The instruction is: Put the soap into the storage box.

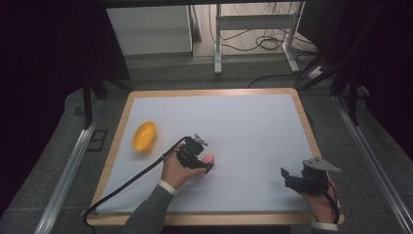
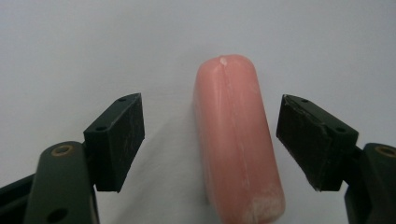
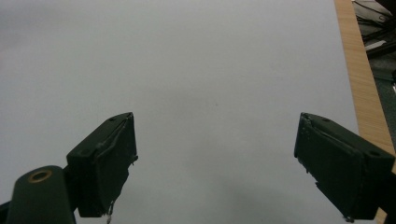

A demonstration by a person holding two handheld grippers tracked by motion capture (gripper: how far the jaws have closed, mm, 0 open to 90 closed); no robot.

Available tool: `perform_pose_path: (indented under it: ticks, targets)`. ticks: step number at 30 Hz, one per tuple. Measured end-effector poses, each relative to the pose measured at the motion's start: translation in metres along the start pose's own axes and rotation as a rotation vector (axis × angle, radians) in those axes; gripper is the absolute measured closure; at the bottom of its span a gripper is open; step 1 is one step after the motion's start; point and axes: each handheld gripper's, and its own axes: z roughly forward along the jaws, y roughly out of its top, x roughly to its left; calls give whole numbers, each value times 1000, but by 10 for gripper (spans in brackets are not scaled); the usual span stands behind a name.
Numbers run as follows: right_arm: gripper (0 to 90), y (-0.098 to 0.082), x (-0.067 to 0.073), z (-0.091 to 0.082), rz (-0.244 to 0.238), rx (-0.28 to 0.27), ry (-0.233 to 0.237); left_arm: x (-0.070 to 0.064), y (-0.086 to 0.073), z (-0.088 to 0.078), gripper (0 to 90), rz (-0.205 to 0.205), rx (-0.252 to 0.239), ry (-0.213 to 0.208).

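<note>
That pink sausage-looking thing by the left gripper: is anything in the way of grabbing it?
Nothing visible. The pink sausage lies on the white mat between the open jaws of the left gripper, with a bare gap on each side. The yellow bowl sits apart, off to the left.

High view looks down on the white table [image 1: 253,126]; both gripper views skim it closely.
</note>
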Motion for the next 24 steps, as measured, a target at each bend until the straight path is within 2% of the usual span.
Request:
perform_pose_path:
  ticks: [5, 10, 15, 18, 21, 24]
  targets:
    - [127, -1, -1, 1, 0, 1, 1, 0, 0, 9, 277, -20, 16, -3]
    - [127, -1, -1, 1, -1, 3, 1, 0, -1, 15, 317, -18, 35, 11]
    - [127, -1, -2, 0, 9, 3, -1, -1, -1, 15, 414, -19, 34, 0]
    - [127, -1, -2, 0, 9, 3, -4, -2, -1, 14, 522, -13, 36, -13]
    - [127, -1, -3, 1, 11, 1, -7, -3, -2, 16, 552, -18, 41, -22]
    - [127, -2, -4, 1, 14, 2, -14, -4, -2, 16, 583, -16, 45, -12]
